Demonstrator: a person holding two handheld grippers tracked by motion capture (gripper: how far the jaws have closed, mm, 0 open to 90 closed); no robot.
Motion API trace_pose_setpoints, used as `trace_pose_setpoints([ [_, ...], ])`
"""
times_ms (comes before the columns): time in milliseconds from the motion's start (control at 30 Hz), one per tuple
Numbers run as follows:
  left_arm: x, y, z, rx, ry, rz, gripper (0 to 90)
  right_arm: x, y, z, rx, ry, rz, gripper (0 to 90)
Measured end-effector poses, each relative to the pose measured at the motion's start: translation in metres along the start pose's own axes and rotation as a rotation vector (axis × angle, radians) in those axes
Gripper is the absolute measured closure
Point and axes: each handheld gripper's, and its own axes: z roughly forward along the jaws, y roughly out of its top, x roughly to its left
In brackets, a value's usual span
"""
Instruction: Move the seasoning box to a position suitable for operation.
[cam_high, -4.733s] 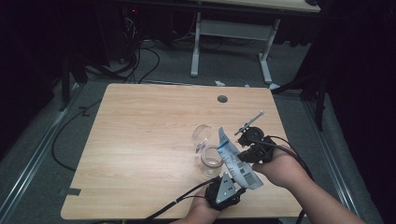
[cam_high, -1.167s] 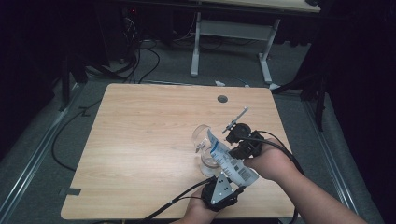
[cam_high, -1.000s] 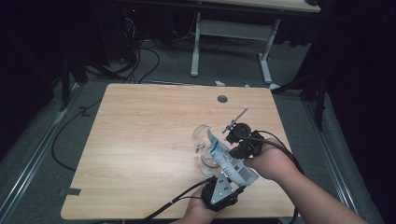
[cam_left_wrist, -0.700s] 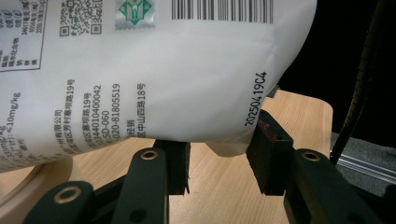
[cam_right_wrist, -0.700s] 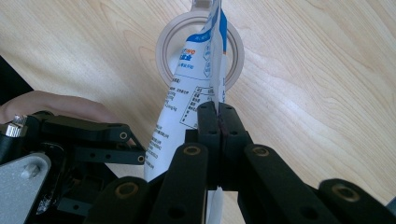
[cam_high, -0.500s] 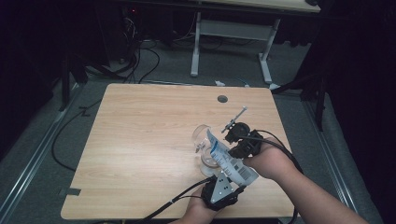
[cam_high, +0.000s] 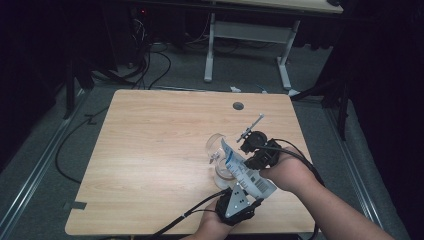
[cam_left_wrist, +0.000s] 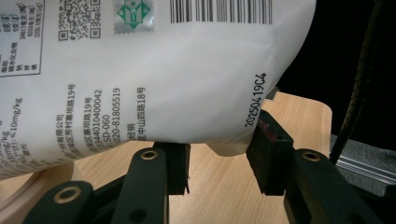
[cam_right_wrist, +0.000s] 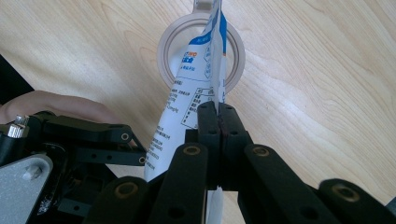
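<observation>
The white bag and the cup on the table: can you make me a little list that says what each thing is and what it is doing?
bag: white printed pouch, tilted, its top end over the cup
cup: clear, round, standing on the table, its rim seen behind the bag in the right gripper view
left gripper: jaws on either side of the bag's bottom end, holding it
right gripper: jaws pinched shut on the bag's thin edge
table: light wood
hands: a person's, one on each gripper

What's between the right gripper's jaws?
The white pouch's thin edge, pinched flat between the right gripper's closed jaws above the jar, in the right gripper view.
</observation>
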Motion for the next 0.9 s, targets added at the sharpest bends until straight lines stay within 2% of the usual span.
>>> trace_pose_setpoints([
  [433,-0.0004,0.0007,0.0008,-0.002,-0.005,0.0,62.5,0.0002,0.0001,0.0004,0.003,0.002,0.003,90.0],
  [900,0.0011,0.002,0.0002,-0.007,-0.003,-0.004,62.5,0.0015,0.0035,-0.0002,0.007,-0.002,-0.021,90.0],
])
